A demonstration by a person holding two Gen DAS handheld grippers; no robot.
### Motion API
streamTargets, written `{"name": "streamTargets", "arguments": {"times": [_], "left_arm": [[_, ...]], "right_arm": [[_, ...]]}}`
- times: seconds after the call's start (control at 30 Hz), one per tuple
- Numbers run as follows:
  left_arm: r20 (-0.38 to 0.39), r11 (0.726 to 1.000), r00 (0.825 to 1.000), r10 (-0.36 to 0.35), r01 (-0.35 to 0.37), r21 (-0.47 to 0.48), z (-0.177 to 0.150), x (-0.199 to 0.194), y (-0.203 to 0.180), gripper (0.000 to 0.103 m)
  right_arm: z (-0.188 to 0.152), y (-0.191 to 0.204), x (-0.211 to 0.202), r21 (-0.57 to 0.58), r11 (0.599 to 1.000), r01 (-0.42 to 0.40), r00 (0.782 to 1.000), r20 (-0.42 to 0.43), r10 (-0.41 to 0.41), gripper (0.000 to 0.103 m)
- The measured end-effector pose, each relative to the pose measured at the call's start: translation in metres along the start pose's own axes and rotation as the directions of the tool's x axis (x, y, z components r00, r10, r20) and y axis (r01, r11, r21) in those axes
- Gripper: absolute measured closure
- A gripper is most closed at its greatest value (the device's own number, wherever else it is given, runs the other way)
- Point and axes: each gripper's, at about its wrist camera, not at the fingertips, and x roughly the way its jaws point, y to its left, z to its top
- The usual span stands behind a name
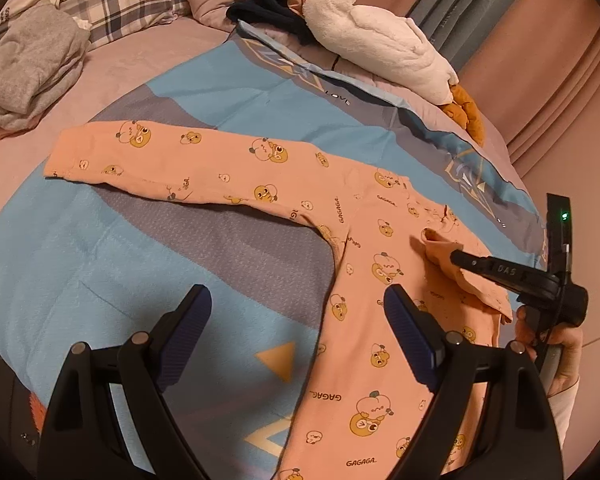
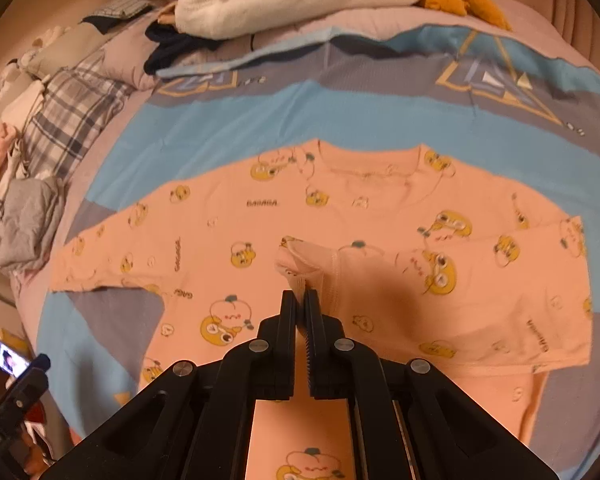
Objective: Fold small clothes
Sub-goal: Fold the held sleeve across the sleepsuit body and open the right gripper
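A small peach long-sleeved top (image 2: 340, 216) printed with yellow cartoon faces lies spread, neckline away from the cameras, on a blue-and-grey bedspread (image 1: 100, 264) on a bed. The step in hand looks like the first sleeve fold. The right hand-held gripper (image 2: 300, 300) is clamped tight on the ribbed cuff (image 2: 300, 260) of the right sleeve and holds it over the middle of the chest, so that the sleeve doubles back across the body. In the left wrist view the same cuff (image 1: 440, 246) pokes out past the gripper's black tip; whether the cuff has touched the cloth beneath or hangs just above it is hard to tell.

The left hand-held gripper (image 1: 296, 332) is wide open and holds nothing — it hovers over the lower left side of the top, one finger above the bedspread, the other above the peach cloth. The left sleeve (image 1: 172, 160) lies stretched out flat, well apart from either tool.

The next move, as I judge it, calls for laying the cuff flat on the chest and letting go without dragging the fold askew, then bringing the left sleeve in the same way. A white plush toy (image 1: 380, 40) and a grey garment pile (image 1: 24, 68) sit well clear at the far edge.
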Motion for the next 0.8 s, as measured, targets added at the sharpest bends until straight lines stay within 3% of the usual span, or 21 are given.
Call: {"name": "streamTargets", "arguments": {"times": [0.4,0.8], "left_arm": [[0.002,1.000,1.000,0.008,-0.008,0.017,-0.002,-0.003,-0.002,0.015],[0.004,0.999,1.000,0.008,-0.008,0.053,-0.002,-0.004,-0.010,0.014]], "right_arm": [[-0.015,0.005,0.035,-0.004,1.000,0.015,0.995,-0.099,-0.015,0.098],[-0.016,0.010,0.025,-0.040,0.999,0.025,0.997,-0.070,-0.028,0.093]]}}
